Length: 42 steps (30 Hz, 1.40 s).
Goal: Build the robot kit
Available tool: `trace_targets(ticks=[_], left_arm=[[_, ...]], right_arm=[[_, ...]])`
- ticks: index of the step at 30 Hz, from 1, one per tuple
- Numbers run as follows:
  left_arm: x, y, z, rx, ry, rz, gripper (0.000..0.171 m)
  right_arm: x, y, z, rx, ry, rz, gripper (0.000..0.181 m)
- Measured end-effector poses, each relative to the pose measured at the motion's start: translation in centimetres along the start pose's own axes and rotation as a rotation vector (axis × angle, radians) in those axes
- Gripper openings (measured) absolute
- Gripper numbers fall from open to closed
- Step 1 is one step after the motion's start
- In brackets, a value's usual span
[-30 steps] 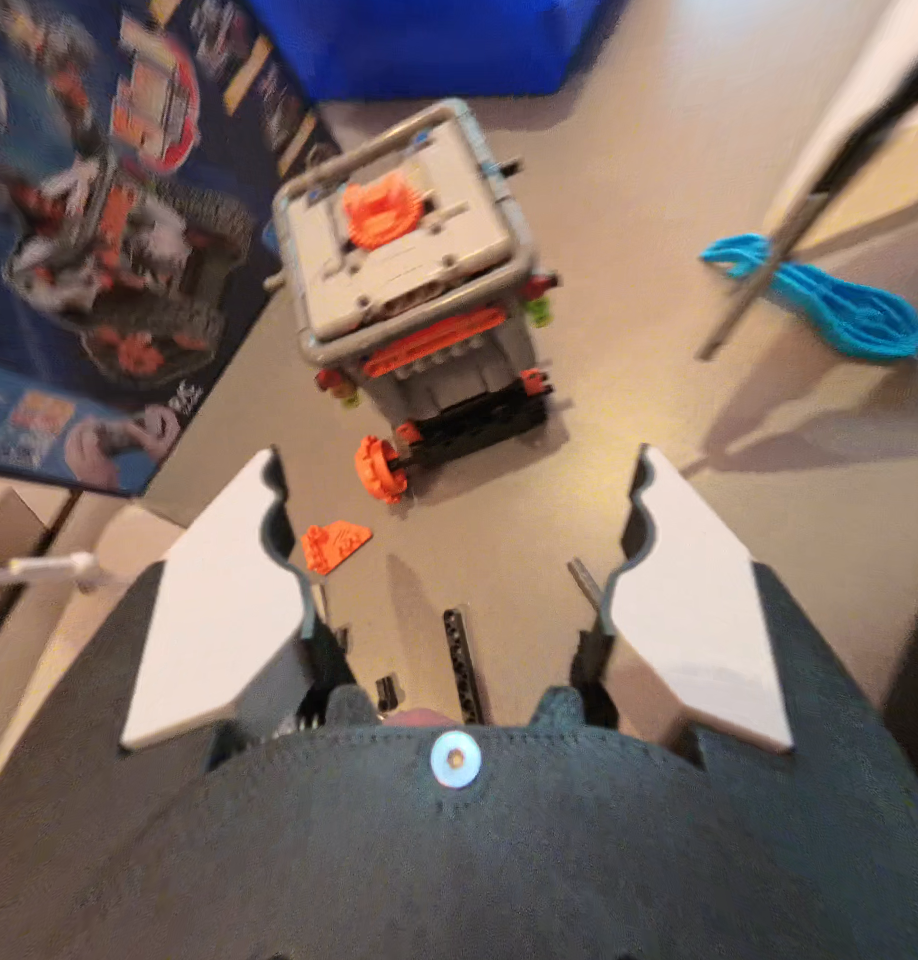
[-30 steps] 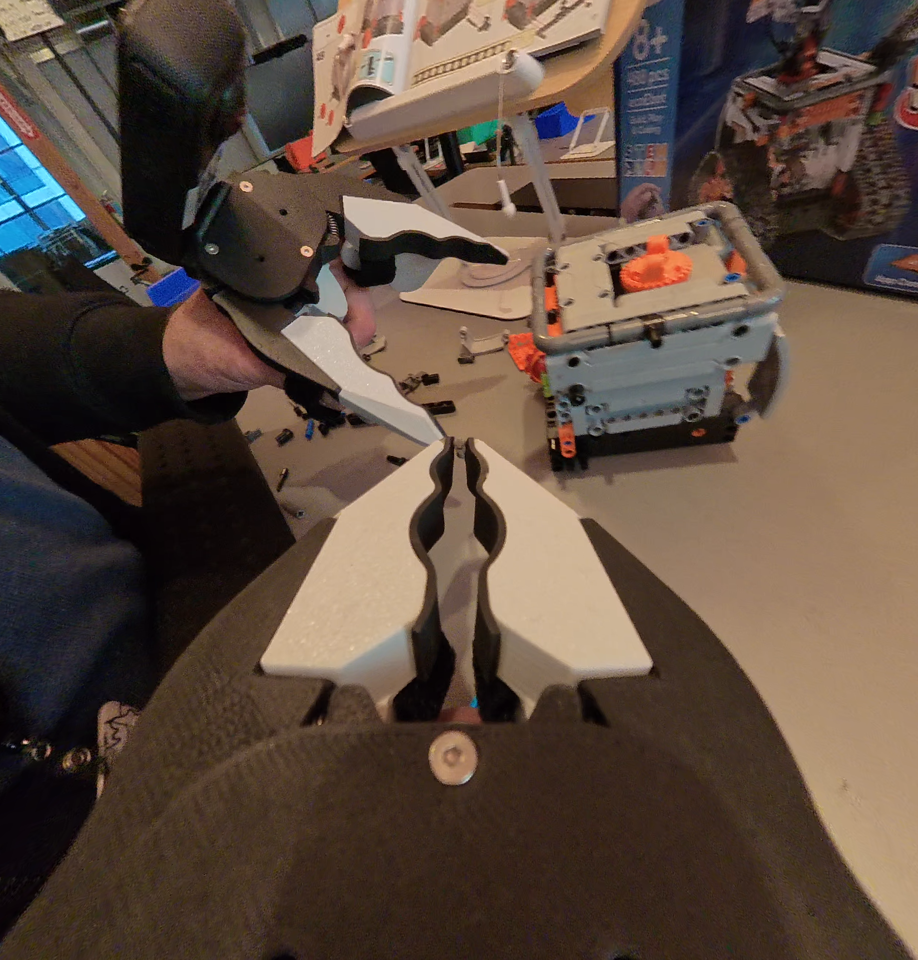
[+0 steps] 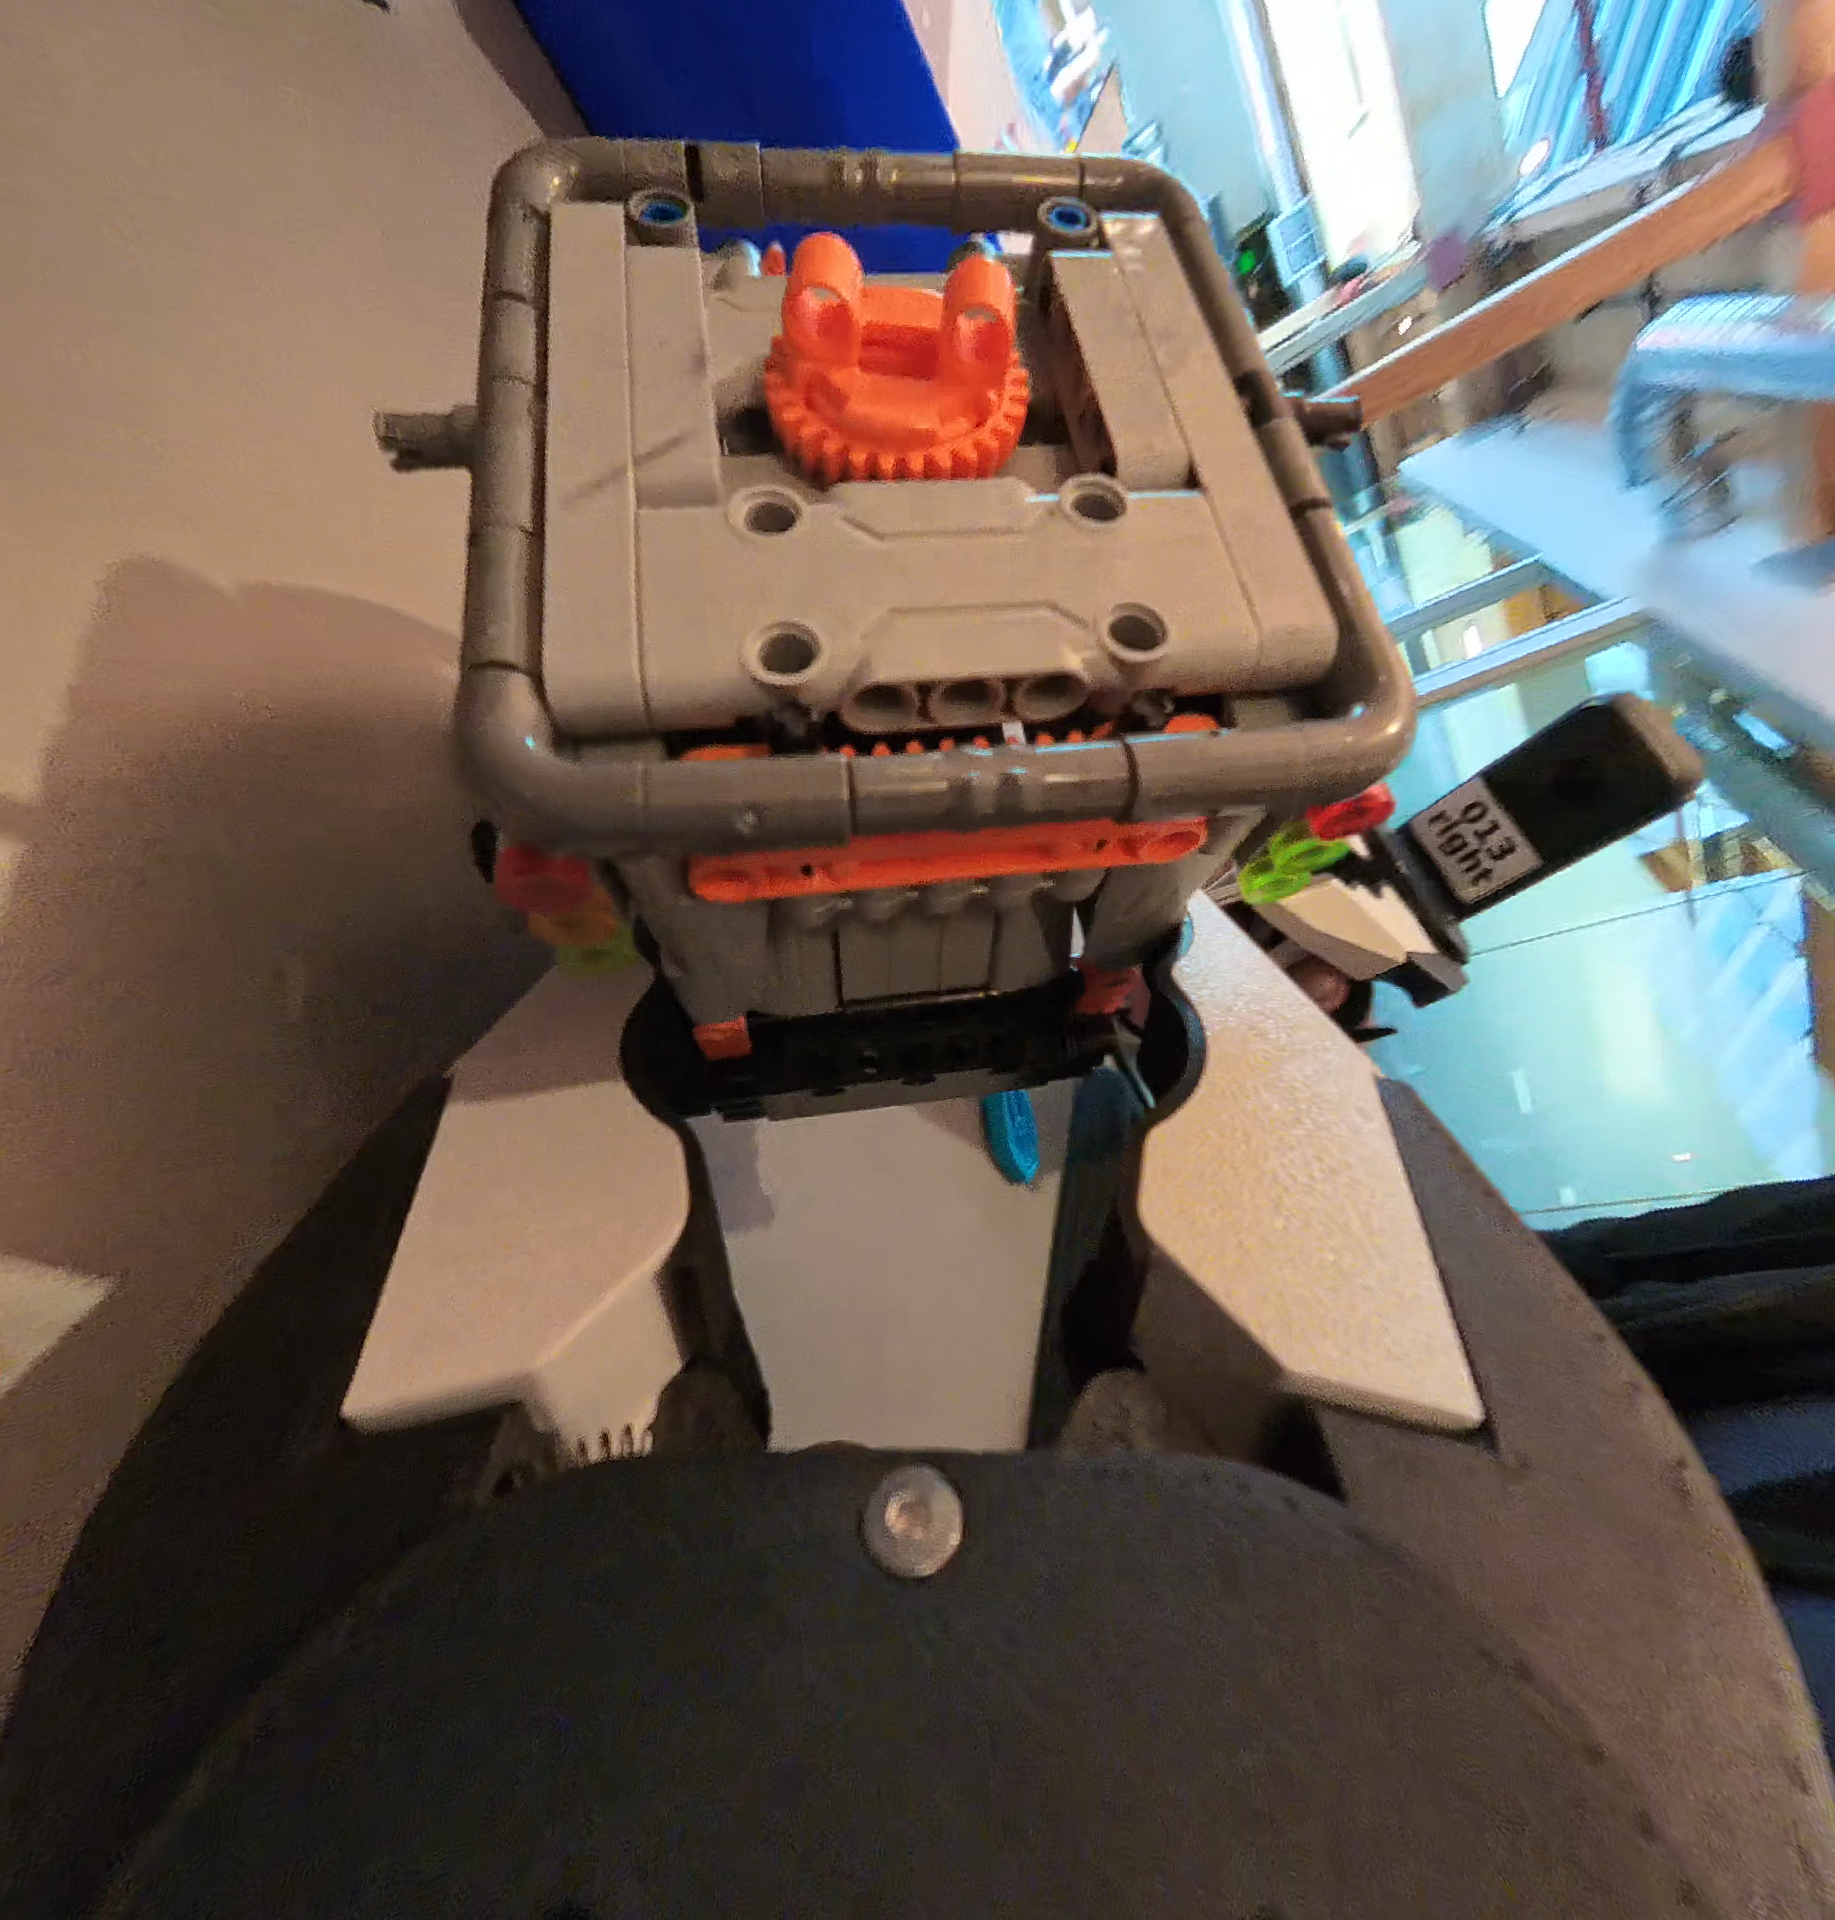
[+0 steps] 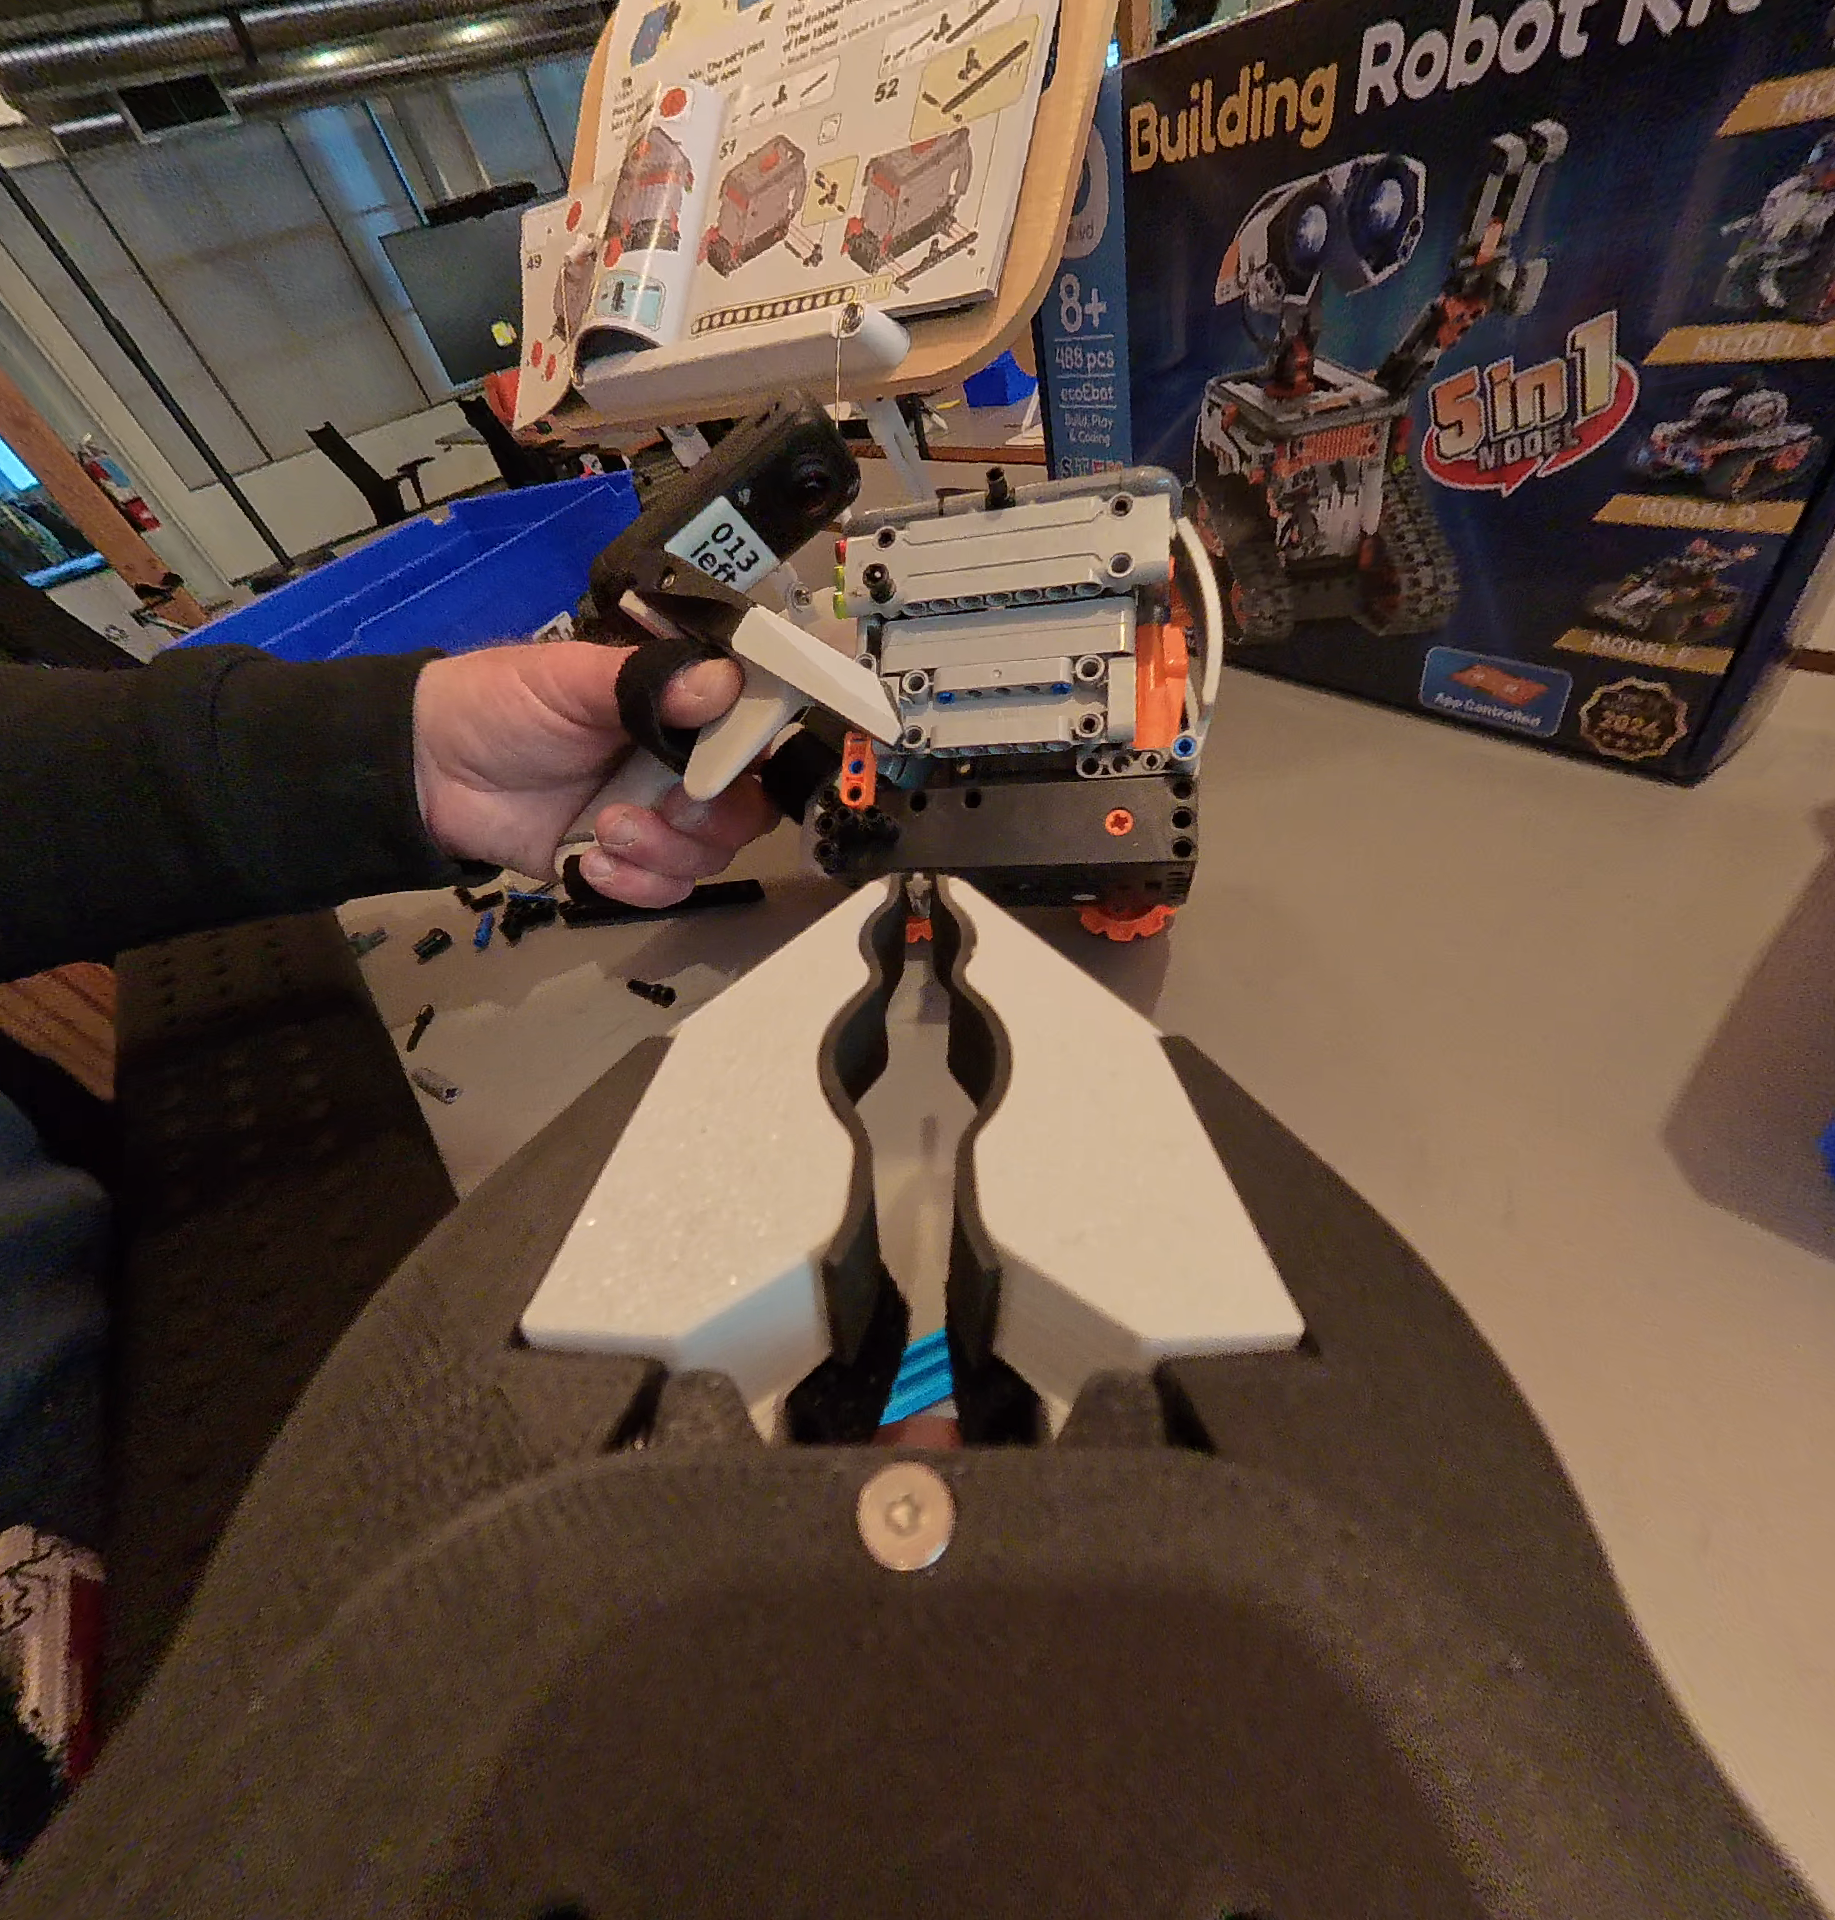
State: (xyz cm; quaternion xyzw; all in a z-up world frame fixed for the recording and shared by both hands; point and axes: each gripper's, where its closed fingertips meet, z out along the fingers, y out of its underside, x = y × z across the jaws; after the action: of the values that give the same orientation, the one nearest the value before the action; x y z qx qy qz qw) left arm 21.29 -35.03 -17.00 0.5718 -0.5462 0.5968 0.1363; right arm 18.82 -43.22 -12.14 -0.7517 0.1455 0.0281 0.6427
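The left gripper (image 3: 908, 1023) clamps the black base of a grey building-block robot body (image 3: 923, 582), tipped on its side. To its right, the right gripper (image 4: 918, 899), jaws nearly closed, pinches a small grey pin (image 4: 919, 891) under that base. Behind, a blue bin (image 4: 425, 582); contents unclear.

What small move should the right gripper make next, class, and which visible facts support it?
Probably ease the right gripper slightly forward, bringing its small grey piece up to the black base of the model. The left gripper clamps the model at that base, and the piece sits just short of it.
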Motion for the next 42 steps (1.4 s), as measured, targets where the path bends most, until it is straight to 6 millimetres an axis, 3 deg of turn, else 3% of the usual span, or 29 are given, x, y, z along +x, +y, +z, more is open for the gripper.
trace_targets(ticks=[11, 17, 22, 28, 31, 36, 39, 40, 42], left_arm=[[-1.8, -2.0, -1.8, 0.034, 0.059, -0.154, 0.091], [-2.0, -1.4, -1.4, 0.004, 0.052, -0.184, 0.103], [-2.2, 0.4, -1.7, -0.048, 0.017, -0.191, 0.112], [-2.1, 1.5, -2.7, -0.057, -0.018, -0.151, 0.095], [-2.1, 2.0, -3.3, -0.050, -0.119, -0.011, 0.091], [-3.4, 1.2, -2.4, 0.004, -0.414, 0.296, 0.077], [-4.2, 0.8, -2.3, 0.037, -0.519, 0.390, 0.055], [-4.3, 0.7, -2.3, 0.042, -0.519, 0.402, 0.041], [-4.3, 0.4, -2.5, 0.060, -0.511, 0.426, 0.029]], right_arm=[[1.8, -1.2, 2.9, -0.043, 0.018, -0.087, 0.001], [3.1, -2.1, 4.1, -0.066, 0.022, -0.115, 0.001], [6.0, -2.1, 3.7, -0.079, 0.076, -0.081, 0.001], [6.7, -2.6, 4.3, -0.089, 0.053, -0.084, 0.001], [6.3, -3.3, 4.6, -0.110, 0.005, -0.108, 0.001], [6.0, -3.9, 5.9, -0.217, -0.072, -0.166, 0.001], [5.8, -4.5, 7.1, -0.274, -0.117, -0.214, 0.001], [5.8, -4.6, 7.4, -0.303, -0.131, -0.232, 0.001], [6.1, -4.7, 7.9, -0.372, -0.157, -0.279, 0.000]])
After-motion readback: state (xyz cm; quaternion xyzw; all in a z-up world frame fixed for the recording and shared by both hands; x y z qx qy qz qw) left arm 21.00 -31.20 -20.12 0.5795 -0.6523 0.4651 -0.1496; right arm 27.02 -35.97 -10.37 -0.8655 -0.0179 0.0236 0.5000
